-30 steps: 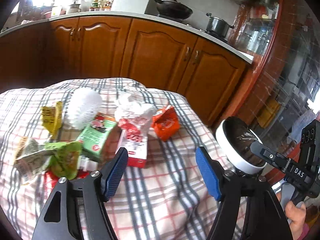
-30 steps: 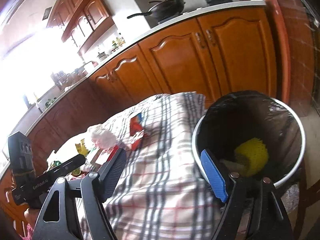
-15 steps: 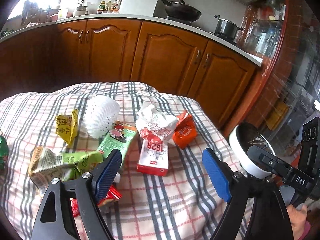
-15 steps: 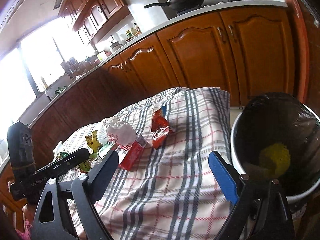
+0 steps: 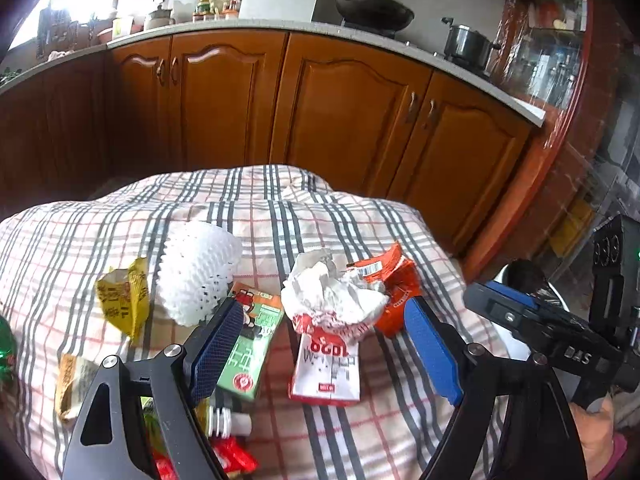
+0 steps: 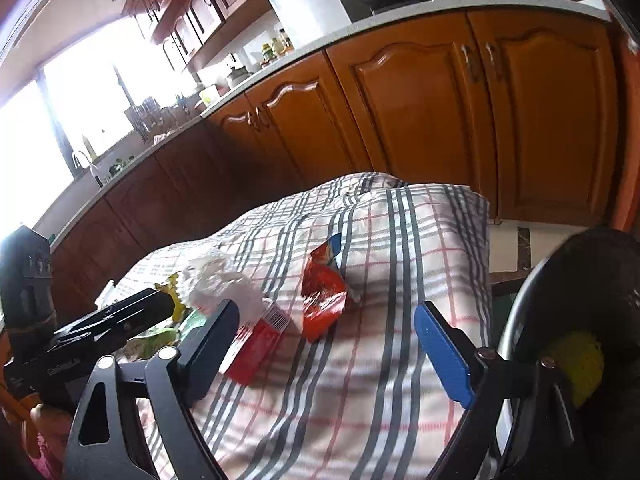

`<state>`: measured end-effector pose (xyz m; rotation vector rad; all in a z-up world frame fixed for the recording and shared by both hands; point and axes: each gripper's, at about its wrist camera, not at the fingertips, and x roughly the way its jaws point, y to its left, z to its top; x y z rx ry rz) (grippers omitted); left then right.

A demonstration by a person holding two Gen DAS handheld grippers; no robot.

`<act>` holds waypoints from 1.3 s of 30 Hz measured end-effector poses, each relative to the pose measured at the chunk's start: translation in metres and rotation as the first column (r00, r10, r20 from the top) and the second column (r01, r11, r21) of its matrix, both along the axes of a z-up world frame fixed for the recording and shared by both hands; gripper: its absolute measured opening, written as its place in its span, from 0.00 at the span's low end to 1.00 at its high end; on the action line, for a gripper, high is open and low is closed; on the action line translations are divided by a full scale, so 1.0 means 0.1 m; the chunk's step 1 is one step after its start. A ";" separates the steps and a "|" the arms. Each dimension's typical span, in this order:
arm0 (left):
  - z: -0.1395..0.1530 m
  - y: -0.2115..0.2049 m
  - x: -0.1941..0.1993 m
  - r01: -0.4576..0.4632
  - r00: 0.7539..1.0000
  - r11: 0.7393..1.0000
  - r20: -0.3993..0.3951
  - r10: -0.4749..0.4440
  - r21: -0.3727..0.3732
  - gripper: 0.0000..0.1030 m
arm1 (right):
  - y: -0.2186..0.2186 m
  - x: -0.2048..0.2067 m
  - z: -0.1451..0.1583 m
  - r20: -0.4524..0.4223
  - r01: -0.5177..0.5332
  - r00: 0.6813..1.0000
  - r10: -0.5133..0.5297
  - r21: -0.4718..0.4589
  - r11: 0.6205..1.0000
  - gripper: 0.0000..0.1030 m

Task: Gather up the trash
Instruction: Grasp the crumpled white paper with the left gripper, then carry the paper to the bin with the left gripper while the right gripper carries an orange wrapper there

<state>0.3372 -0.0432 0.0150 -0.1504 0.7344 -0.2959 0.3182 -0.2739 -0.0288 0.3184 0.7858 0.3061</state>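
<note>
Trash lies on a plaid-covered table (image 5: 328,432): a crumpled white paper wad (image 5: 332,292), a red and white carton (image 5: 326,364) under it, an orange-red wrapper (image 5: 394,284), a green carton (image 5: 250,356), a white foam net (image 5: 198,272) and a yellow wrapper (image 5: 122,298). My left gripper (image 5: 324,354) is open and empty, just above the cartons. My right gripper (image 6: 334,346) is open and empty, near the orange-red wrapper (image 6: 322,302) and red carton (image 6: 252,346). The black-lined bin (image 6: 568,280) at the right holds a yellow net (image 6: 578,364).
More wrappers lie at the table's front left (image 5: 74,380). Wooden kitchen cabinets (image 5: 340,112) stand behind the table, with a wok (image 5: 372,10) and a pot (image 5: 466,44) on the counter. The right gripper body (image 5: 560,340) shows at the right of the left wrist view.
My left gripper has moved forward over the trash pile, its fingers now around the cartons. My right gripper has swung left, away from the bin toward the wrappers.
</note>
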 end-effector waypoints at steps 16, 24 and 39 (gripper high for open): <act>-0.13 -0.12 0.27 0.064 0.998 0.998 -0.026 -0.063 0.018 0.29 | 0.30 0.51 -0.38 -0.127 -0.094 0.988 0.087 -0.052 0.994 0.07; 0.00 0.02 0.03 0.087 0.996 0.996 0.022 -0.086 -0.036 0.26 | 0.18 0.17 -0.06 -0.044 -0.073 0.996 0.071 -0.039 0.997 0.01; 0.05 -0.21 -0.41 0.213 0.977 0.974 0.035 -0.211 -0.080 0.26 | -0.35 -0.61 0.36 0.040 0.013 0.999 -0.012 -0.028 1.000 0.01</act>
